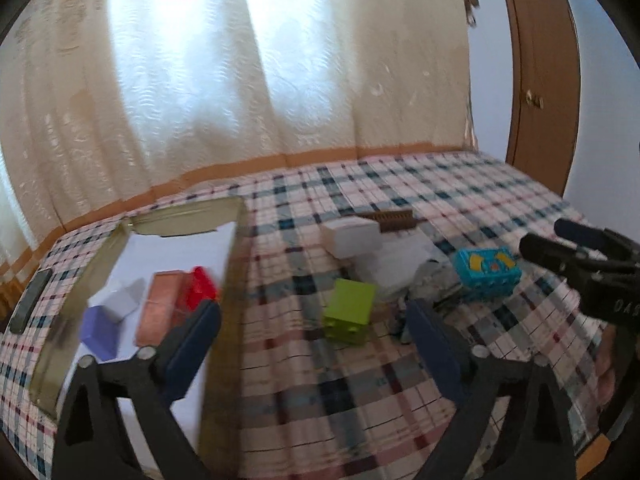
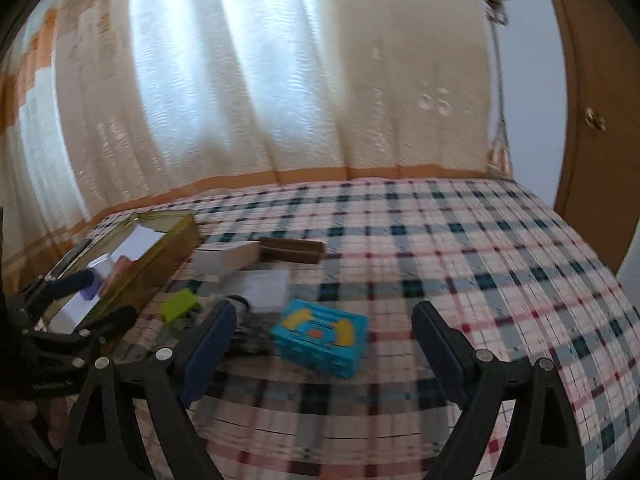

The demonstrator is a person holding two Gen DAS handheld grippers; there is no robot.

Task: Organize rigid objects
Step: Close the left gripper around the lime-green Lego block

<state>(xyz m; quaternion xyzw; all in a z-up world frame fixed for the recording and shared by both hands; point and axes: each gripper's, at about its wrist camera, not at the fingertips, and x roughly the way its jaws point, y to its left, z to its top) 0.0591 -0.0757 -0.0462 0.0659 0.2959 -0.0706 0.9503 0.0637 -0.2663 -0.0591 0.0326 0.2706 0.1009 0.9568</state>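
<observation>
Both grippers, left (image 1: 312, 332) and right (image 2: 324, 332), stand wide open and empty above the checked cloth (image 2: 460, 264); green block (image 1: 350, 310) lies just ahead of the left, blue box (image 2: 322, 336) ahead of the right; the tray (image 1: 234, 264) holds red (image 1: 202, 286), pink and, seemingly, purple pieces.

Both views are smeared by motion. Beside the green block (image 1: 349, 312), the dark clutter (image 1: 416, 300) is too blurred to name. The white box (image 1: 352, 237) hides part of the brown comb-like thing (image 1: 394, 216) behind it. In the gold tray (image 1: 236, 280), the left hand-held gripper (image 1: 312, 330) covers part of the red block (image 1: 202, 286). The lower picture edge cuts off the tray's near wall.
</observation>
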